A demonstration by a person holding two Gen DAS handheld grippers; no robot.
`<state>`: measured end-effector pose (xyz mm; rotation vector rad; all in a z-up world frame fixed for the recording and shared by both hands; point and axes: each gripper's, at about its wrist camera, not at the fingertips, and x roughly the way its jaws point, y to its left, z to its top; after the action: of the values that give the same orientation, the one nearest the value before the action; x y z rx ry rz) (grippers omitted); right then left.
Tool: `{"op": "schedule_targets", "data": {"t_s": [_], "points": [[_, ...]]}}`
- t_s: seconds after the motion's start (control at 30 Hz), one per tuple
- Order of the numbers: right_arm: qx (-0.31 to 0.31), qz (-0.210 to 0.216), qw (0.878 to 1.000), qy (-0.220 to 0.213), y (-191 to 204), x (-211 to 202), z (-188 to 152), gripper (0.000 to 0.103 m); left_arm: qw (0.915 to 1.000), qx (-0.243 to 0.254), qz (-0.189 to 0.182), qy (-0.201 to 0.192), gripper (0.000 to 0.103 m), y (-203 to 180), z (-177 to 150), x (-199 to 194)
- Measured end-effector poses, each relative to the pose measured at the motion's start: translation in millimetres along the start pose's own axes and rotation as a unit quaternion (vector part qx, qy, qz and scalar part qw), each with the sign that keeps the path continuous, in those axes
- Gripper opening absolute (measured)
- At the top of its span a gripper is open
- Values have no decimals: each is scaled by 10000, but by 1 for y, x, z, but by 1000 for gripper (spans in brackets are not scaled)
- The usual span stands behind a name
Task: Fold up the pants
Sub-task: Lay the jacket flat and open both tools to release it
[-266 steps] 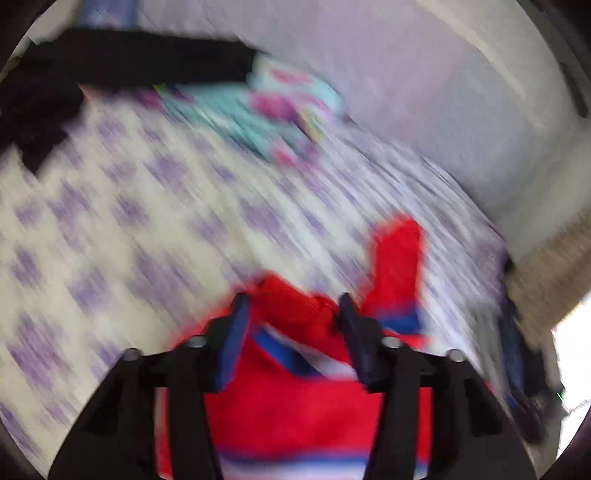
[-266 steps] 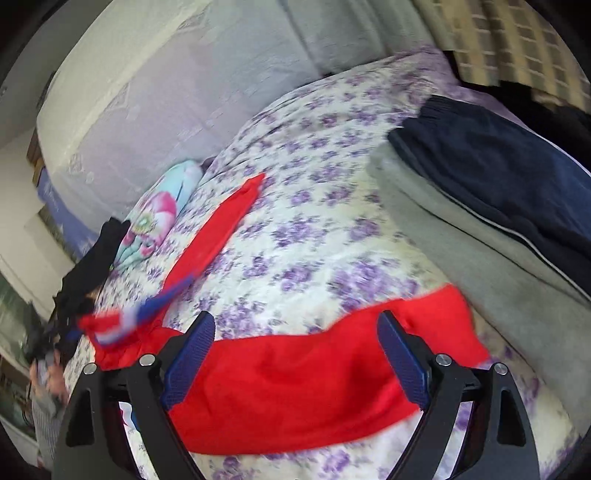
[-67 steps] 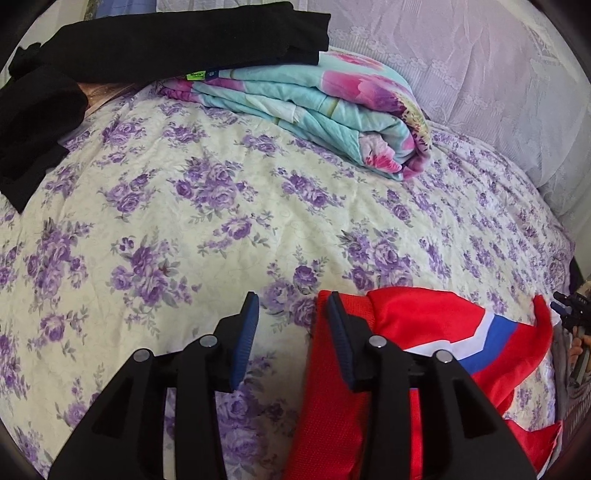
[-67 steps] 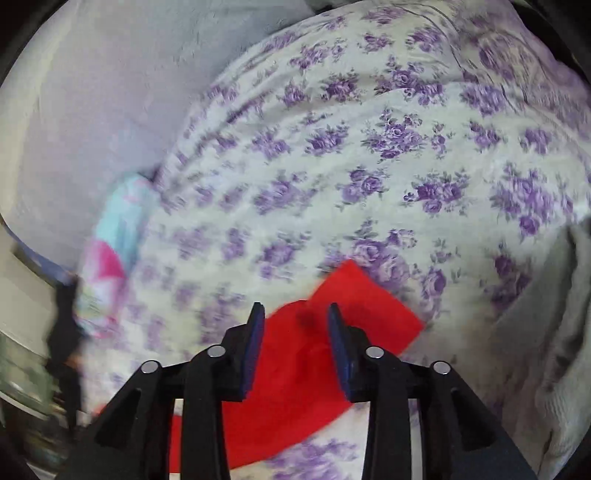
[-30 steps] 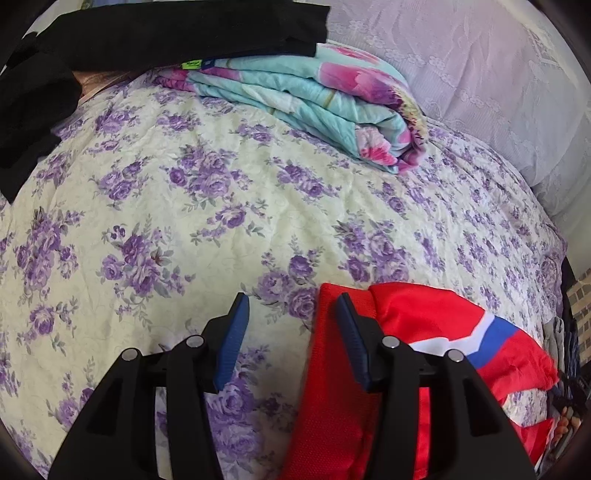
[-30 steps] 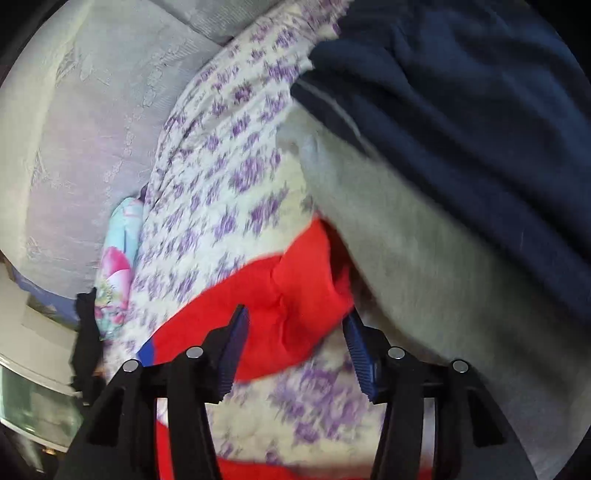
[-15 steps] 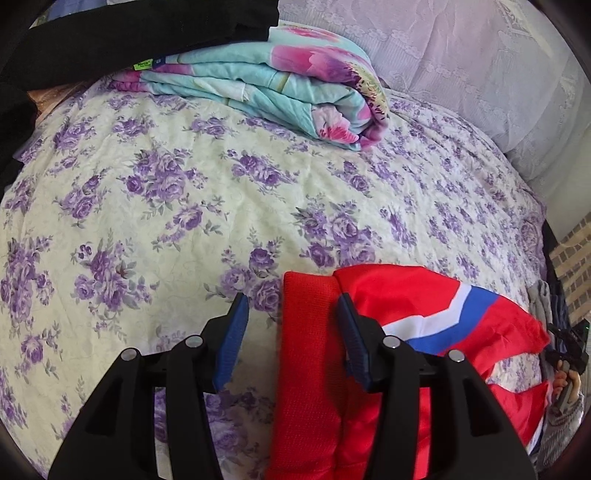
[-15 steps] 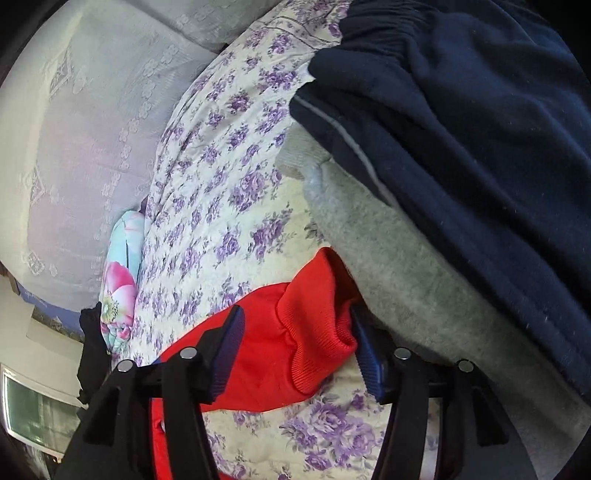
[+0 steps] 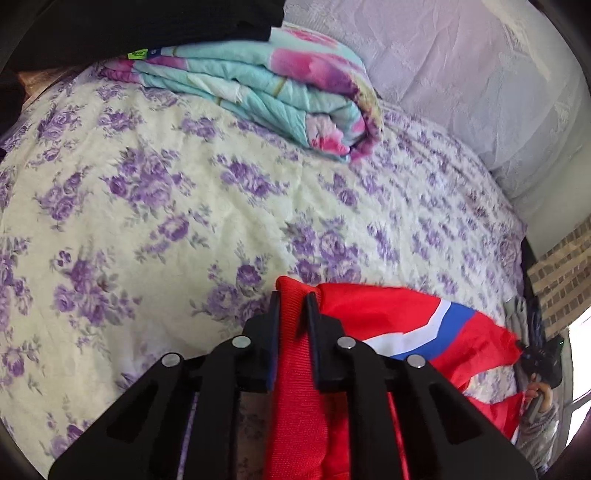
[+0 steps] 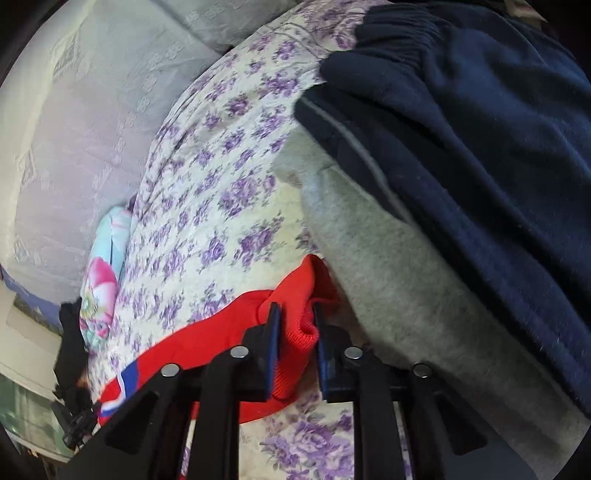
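Observation:
Red pants [image 9: 373, 314] with a white and blue stripe lie crumpled on the floral bed sheet [image 9: 147, 206]. My left gripper [image 9: 293, 306] has its jaws closing tight on a red ribbed band of the pants, and both pads press the fabric. In the right wrist view the pants [image 10: 221, 332] run off to the lower left. My right gripper [image 10: 297, 325] has its jaws closing on a bunched ribbed cuff, which fills the gap between the pads. The cuff lies right against a grey garment [image 10: 388, 280].
A folded teal and pink blanket [image 9: 277, 85] sits at the far side of the bed, with black clothing [image 9: 147, 26] on top. Navy pants [image 10: 480, 129] lie stacked on the grey garment. A pale lavender cover [image 9: 461, 74] hangs behind the bed, and a brick wall [image 9: 561, 277] stands at the right.
Both grippers stood open around the red fabric half a second ago; now both have closed onto it. The left view has tipped slightly, bringing the ribbed band between its jaws.

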<state>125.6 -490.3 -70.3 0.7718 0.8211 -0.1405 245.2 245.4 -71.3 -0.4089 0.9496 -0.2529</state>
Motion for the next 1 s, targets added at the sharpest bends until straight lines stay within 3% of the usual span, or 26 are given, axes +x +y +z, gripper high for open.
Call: {"op": "schedule_targets", "data": {"t_s": [0.2,0.37,0.47,0.5,0.53,0.63,0.67,0.77,0.83,1.0], "points": [[-80,266,9996,45,18,11,3,15,9980,-29,445,-450,11,1,32,-19],[-424,61,9991,59,47,45,20,15,9953,-80,930,-249,11,16,52,1],[-213,1,9992,342,40,65,28,17,9934,-74,1146,-67,17,22,46,15],[-87,23,9990,439,34,65,29,29,9926,-105,1212,48,26,25,43,18],[-41,-29,9988,489,31,60,30,37,9923,-193,1217,103,35,29,41,15],[-185,37,9991,383,27,32,28,40,9926,-495,1108,-109,70,45,38,-13],[-216,48,9992,322,25,21,27,41,9922,-553,1095,-222,73,50,36,-23],[-365,142,9991,135,16,-28,12,45,9891,-617,1259,-455,74,61,21,-60],[-467,121,9988,39,9,-57,-8,55,9904,-535,1220,-375,74,61,-2,-78],[-410,393,9984,34,-25,-114,-76,55,9927,-161,1168,-234,74,45,-71,-103]]}}
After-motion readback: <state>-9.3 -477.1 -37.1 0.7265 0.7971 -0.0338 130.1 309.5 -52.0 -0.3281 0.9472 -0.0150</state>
